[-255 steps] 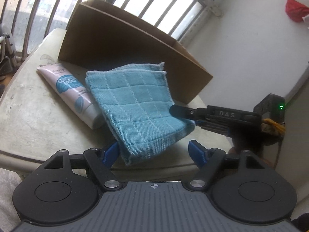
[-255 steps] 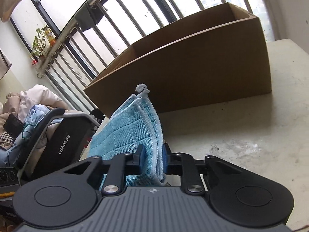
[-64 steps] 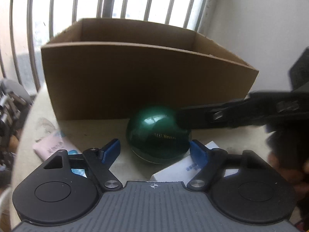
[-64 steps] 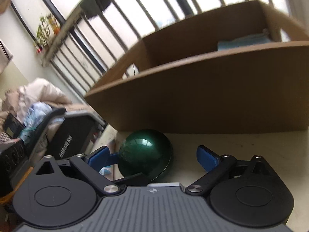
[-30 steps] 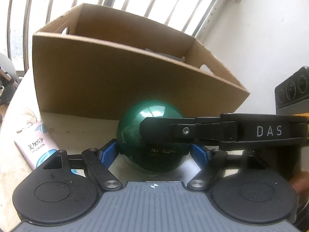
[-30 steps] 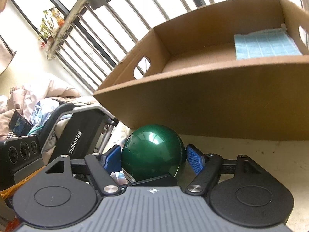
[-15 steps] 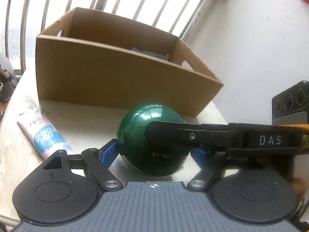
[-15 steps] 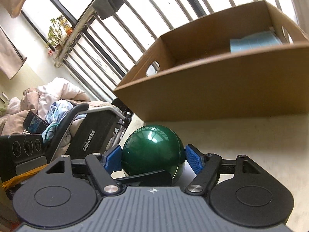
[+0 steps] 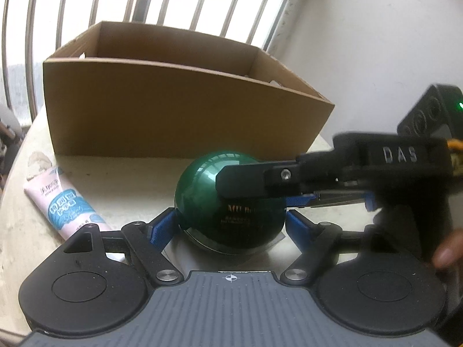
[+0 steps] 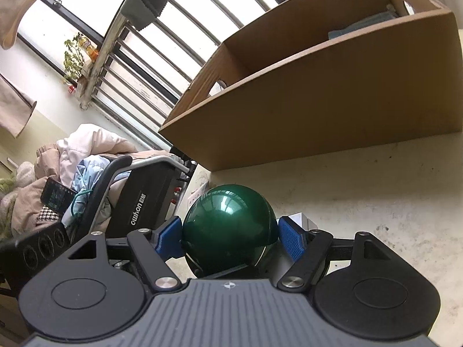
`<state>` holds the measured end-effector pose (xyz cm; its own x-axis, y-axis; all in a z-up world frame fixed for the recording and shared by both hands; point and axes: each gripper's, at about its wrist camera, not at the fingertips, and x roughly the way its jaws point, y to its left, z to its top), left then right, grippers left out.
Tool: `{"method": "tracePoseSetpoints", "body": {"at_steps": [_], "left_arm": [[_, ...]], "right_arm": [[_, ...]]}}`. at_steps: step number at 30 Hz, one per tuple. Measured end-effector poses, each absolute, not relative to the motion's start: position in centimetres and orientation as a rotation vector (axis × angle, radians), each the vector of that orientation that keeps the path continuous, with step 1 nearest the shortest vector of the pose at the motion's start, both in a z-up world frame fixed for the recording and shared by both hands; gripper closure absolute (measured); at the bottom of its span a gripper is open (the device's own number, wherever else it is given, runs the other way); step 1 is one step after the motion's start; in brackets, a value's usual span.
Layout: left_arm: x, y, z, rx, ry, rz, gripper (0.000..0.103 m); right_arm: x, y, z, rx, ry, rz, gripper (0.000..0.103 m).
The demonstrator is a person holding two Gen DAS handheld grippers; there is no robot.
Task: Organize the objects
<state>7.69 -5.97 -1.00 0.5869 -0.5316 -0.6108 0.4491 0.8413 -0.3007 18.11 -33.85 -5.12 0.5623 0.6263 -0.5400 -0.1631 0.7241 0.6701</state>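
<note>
Tabletop (image 9: 130, 185) scene: both tilted-down grippers (image 9: 228, 224) (image 10: 230, 237) seemingly clamp the green ball (image 9: 214, 202) crosswise

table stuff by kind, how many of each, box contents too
Balls: 1, green ball
Tubes: 1, pink tube
Boxes: 1, cardboard box
Cloths: 1, blue cloth in the box
White items under the ball: 1, kind unclear
Total: 5

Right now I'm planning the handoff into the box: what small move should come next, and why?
Probably lift the green ball straight up. Both hand-held grippers bracket it, it sits low on the table, and the cardboard box wall ahead stands taller.
</note>
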Motion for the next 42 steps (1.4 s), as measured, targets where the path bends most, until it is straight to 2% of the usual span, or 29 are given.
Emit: {"method": "tracePoseSetpoints", "body": {"at_steps": [11, 22, 25, 27, 34, 42], "left_arm": [[6.6, -6.9, -1.3, -0.022, 0.634, -0.575, 0.018], [5.3, -7.0, -1.9, -0.013, 0.623, -0.566, 0.02], [5.5, -6.2, -2.0, -0.021, 0.622, -0.569, 0.014], [5.7, -6.0, -2.2, -0.033, 0.615, -0.559, 0.004], [5.4, -5.1, -1.4, -0.043, 0.554, -0.572, 0.001], [4.2, -4.5, -1.4, -0.017, 0.542, -0.581, 0.001]], "right_arm": [[18.1, -34.2, -4.7, 0.59, 0.801, 0.501, 0.025], [17.4, -33.7, -5.1, 0.588, 0.812, 0.514, 0.026], [17.2, -33.9, -5.1, 0.599, 0.804, 0.516, 0.026], [16.9, -34.2, -5.0, 0.607, 0.788, 0.512, 0.024], [16.2, -35.2, -4.4, 0.613, 0.725, 0.487, 0.013], [15.8, -35.3, -3.9, 0.61, 0.677, 0.474, 0.011]]}}
